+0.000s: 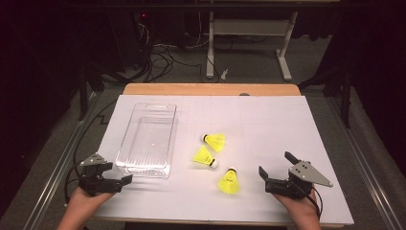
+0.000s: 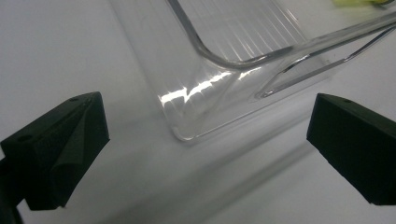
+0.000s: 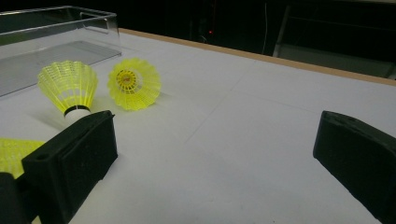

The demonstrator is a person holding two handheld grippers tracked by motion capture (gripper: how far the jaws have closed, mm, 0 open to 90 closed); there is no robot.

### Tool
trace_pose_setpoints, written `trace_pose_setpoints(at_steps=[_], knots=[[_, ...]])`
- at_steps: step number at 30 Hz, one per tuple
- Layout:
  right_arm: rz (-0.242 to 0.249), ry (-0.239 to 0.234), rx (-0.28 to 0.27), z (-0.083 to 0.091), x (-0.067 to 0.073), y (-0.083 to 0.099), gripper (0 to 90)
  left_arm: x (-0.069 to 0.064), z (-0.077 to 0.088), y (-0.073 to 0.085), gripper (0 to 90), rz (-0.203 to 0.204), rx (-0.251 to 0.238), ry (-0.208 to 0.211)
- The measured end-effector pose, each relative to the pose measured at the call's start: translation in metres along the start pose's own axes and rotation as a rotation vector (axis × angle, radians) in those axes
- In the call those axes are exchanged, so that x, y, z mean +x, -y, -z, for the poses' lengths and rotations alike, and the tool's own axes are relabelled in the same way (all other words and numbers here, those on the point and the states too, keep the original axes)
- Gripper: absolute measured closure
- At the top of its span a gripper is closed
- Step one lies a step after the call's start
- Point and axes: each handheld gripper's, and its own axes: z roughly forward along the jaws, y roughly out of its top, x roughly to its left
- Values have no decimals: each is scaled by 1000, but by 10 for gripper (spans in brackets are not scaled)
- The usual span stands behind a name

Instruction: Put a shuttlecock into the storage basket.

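Note:
Three yellow shuttlecocks lie on the white table sheet (image 1: pixel 268 124): one (image 1: pixel 214 141) farthest back, one (image 1: pixel 205 157) in the middle, one (image 1: pixel 229 181) nearest. A clear plastic tray (image 1: pixel 148 139) stands empty to their left. My left gripper (image 1: pixel 118 172) is open by the tray's near left corner, holding nothing; the left gripper view has that corner (image 2: pixel 196 107) between its jaws. My right gripper (image 1: pixel 276 164) is open and empty, right of the nearest shuttlecock. Its view shows two shuttlecocks (image 3: pixel 69 86) (image 3: pixel 134 83) ahead left, and a third (image 3: pixel 11 154) partly behind its left jaw.
The table's wooden far edge (image 1: pixel 210 89) shows beyond the sheet. White table legs (image 1: pixel 249 28) and cables (image 1: pixel 163 57) lie on the dark floor behind. Metal rails (image 1: pixel 62 158) run along both sides of the table.

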Motion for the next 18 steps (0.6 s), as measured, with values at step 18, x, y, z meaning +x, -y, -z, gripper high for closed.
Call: trace_pose_setpoints(at_steps=[18], knots=[[-11, -7, 0, 3, 0, 2, 3, -2, -1, -6, 8, 59, 128, 25]])
